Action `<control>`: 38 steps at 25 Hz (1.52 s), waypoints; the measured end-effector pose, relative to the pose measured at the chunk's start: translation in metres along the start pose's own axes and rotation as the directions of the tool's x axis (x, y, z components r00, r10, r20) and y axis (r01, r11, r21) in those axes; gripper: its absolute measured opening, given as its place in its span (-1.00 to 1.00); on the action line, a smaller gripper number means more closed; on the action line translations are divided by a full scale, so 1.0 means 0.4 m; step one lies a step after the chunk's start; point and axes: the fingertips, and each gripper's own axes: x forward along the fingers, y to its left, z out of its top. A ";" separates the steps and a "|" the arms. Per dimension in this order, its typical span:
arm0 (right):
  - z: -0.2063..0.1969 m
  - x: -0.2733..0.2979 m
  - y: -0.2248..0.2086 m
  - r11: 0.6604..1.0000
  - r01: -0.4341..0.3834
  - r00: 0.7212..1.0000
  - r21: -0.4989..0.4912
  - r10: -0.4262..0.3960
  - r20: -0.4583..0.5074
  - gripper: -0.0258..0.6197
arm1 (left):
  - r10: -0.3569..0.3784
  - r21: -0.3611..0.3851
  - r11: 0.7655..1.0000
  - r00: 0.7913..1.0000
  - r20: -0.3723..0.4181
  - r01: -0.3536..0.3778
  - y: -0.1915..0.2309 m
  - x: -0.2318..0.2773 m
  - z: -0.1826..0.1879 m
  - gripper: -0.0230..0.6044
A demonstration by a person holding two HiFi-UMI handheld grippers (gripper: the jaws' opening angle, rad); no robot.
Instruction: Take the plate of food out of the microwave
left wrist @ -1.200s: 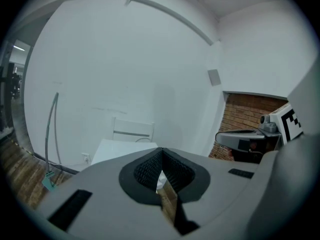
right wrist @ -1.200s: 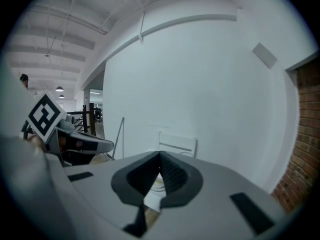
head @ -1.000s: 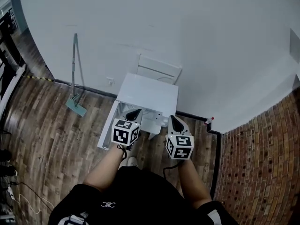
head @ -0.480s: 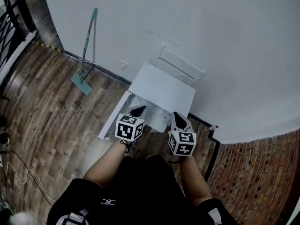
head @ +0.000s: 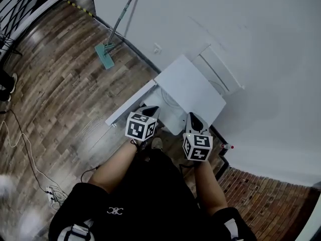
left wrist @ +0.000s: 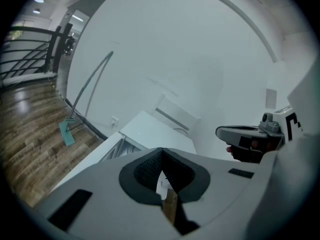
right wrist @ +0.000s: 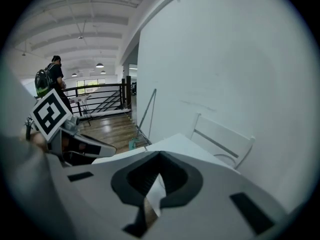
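Both jaws closed, empty: my left gripper [head: 150, 110] and right gripper [head: 193, 120] in front of microwave [head: 190, 90], door [head: 131, 104] open.

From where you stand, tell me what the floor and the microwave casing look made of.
Floor: wood or wood-look laminate planks, slight sheen; grain and seams show.
Microwave casing: likely painted metal, smooth matte white; cannot be sure.

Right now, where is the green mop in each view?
Head view: mop upper left, leaning on the wall.
Left gripper view: mop at left, against the wall.
Right gripper view: mop centre-left, by the wall.
Shared landmark: white chair, right of it.
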 end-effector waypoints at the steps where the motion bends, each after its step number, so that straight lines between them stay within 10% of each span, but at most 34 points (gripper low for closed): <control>1: -0.007 0.010 -0.003 1.000 -0.019 1.000 -0.012 0.019 -0.012 -0.88 | 0.015 -0.024 1.000 1.000 -0.001 -0.015 0.007 0.007 -0.011 -0.93; 9: -0.093 0.101 -0.001 0.984 -0.159 0.982 -0.083 0.148 -0.120 -0.88 | 0.120 -0.192 0.974 0.993 -0.016 -0.121 0.082 0.071 -0.135 -0.93; 20: -0.233 0.214 -0.028 0.942 -0.279 0.945 -0.189 0.234 -0.226 -0.88 | 0.151 -0.480 0.871 0.987 0.061 -0.104 0.195 0.276 -0.295 -0.93; 31: -0.293 0.257 -0.135 0.937 -0.265 0.941 -0.229 0.199 -0.272 -0.88 | 0.147 -0.670 0.742 0.977 0.158 -0.003 0.272 0.600 -0.381 -0.05; 38: -0.328 0.296 -0.199 0.947 -0.238 0.940 -0.216 0.169 -0.296 -0.88 | 0.176 -0.690 0.722 0.979 0.108 -0.054 0.304 0.743 -0.411 0.14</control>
